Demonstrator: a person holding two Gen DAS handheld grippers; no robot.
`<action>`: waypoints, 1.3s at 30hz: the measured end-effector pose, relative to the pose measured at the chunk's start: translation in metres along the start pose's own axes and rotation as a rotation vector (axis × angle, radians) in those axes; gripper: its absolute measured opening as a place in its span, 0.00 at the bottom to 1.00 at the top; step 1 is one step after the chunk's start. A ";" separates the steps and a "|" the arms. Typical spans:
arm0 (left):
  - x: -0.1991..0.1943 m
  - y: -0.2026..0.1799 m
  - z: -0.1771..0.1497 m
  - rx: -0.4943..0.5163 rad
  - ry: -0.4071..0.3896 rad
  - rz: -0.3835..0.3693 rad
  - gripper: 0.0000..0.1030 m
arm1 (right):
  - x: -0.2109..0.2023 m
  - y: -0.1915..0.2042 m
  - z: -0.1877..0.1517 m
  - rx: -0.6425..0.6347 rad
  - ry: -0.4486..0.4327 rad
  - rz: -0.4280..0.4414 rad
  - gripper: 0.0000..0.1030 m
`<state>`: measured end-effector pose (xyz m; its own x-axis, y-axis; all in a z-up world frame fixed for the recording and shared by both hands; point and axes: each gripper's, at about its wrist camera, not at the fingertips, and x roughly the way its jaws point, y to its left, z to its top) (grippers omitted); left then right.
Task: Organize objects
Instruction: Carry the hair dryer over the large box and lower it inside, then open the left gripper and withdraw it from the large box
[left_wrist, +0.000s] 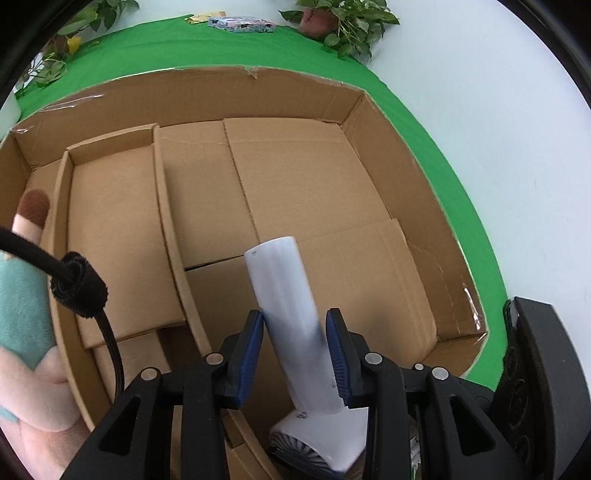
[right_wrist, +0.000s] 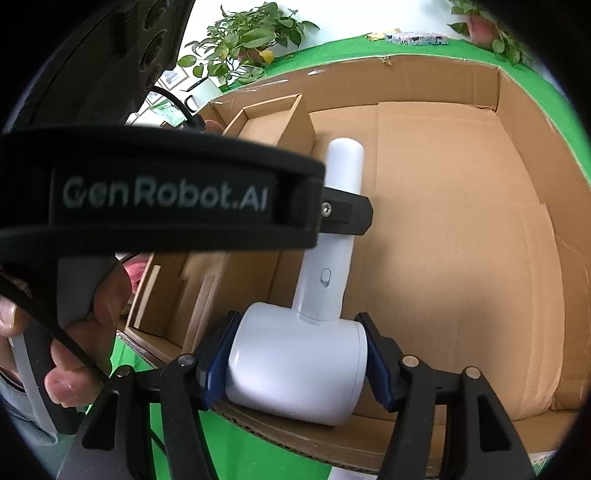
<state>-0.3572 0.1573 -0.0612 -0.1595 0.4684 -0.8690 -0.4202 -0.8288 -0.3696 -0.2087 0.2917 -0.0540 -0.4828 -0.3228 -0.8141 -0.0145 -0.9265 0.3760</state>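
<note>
Item: my left gripper (left_wrist: 295, 354), blue pads (left_wrist: 251, 354) either side of the handle of a white handheld fan (left_wrist: 282, 295). The left pad looks to be touching the handle; the right one sits just beside it, with what may be a sliver of gap, so I cannot tell whether I am gripping or only bracketing it. The handle points toward the far wall of the cardboard box (left_wrist: 258, 92); the fan's ribbed head shows low, at the box's near edge. To the left, a narrow cardboard tray (left_wrist: 114, 229) lies along the box's left wall, and a plush toy (left_wrist: 26, 280) rests outside that wall. Beyond the far wall: green cloth (left_wrist: 295, 48) and a potted plant (left_wrist: 340, 22).

Item: my right gripper (right_wrist: 295, 362), jaws set at both sides of the fan's white round head (right_wrist: 295, 365), pads apparently in contact, so I take it as held. The head rests over the box's near wall (right_wrist: 332, 439); the handle reaches across the box floor, with the left gripper's fingertip crossing it partway up.

Step in hand, as I judge it: placing the fan into the box's large right-hand section. Next move calls for lowering it flat onto the floor, clear of the tray, then opening both grippers.
</note>
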 end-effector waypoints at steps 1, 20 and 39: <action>-0.007 0.000 -0.002 -0.005 -0.010 -0.013 0.31 | -0.001 0.000 -0.001 0.002 0.005 0.011 0.63; -0.073 0.027 -0.096 -0.052 -0.131 0.054 0.31 | 0.016 -0.019 0.026 0.018 0.065 0.037 0.29; -0.073 0.035 -0.120 -0.191 -0.150 0.031 0.31 | -0.007 0.002 0.014 -0.008 -0.085 -0.192 0.74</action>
<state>-0.2527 0.0572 -0.0505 -0.3065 0.4703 -0.8276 -0.2386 -0.8796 -0.4115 -0.2177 0.2953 -0.0414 -0.5439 -0.1230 -0.8301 -0.1066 -0.9711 0.2138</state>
